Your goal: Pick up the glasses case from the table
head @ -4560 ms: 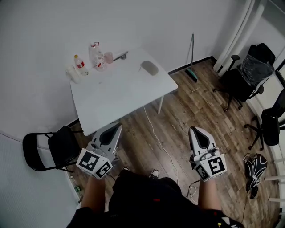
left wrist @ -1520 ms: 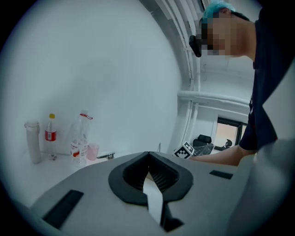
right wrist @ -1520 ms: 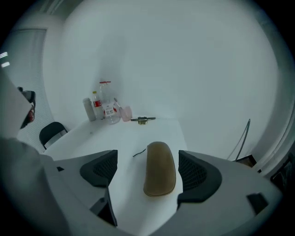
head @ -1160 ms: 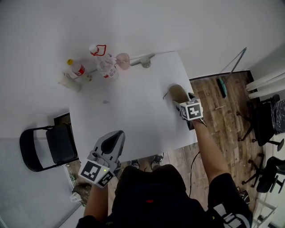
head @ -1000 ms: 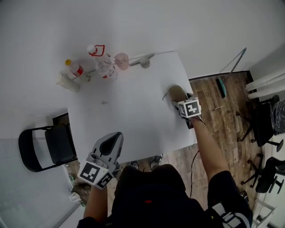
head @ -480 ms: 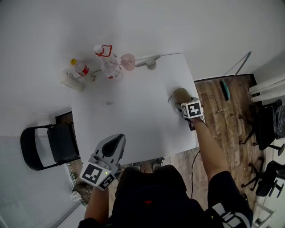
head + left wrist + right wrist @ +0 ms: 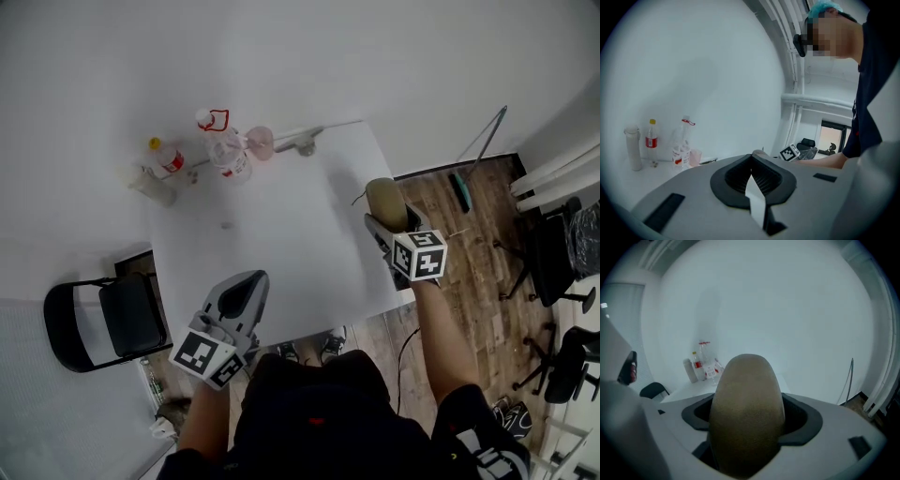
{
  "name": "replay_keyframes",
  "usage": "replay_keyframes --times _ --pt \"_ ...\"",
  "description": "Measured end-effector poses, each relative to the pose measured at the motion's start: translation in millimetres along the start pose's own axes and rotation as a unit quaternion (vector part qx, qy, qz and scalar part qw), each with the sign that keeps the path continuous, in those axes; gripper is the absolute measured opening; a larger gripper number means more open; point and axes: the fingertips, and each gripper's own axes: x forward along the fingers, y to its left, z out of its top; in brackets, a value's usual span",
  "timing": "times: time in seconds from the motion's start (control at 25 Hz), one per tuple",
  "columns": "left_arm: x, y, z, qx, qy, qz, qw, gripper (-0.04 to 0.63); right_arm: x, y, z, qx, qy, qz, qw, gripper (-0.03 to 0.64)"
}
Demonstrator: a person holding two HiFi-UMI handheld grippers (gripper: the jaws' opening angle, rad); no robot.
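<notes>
Glasses case (image 7: 385, 201) sits clamped in my right gripper (image 7: 388, 221), now lifted clear of the table (image 7: 272, 234) where it lay a moment ago. Pickup looks done. Left gripper (image 7: 246, 286) idle, jaws together, empty.

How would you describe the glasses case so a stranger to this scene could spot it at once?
Find the white table in the middle of the head view and go to its right edge. There the right gripper is shut on the glasses case, a tan, rounded oval shell. Unlike the clear bottles and pink cup at the far side, it is opaque and held.
</notes>
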Motion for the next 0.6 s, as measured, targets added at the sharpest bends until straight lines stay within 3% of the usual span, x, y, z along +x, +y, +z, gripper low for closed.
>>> replay_keyframes --times 0.28,0.6 --pt "-11 -7 30 0.027 -0.037 -0.018 0.9988 0.02 -107 57 77 0.005 -0.133 0.008 0.991 0.394" --pt "-29 -26 68 0.046 -0.067 -0.038 0.9959 0.02 -200 90 102 -0.021 -0.212 -0.009 0.977 0.394"
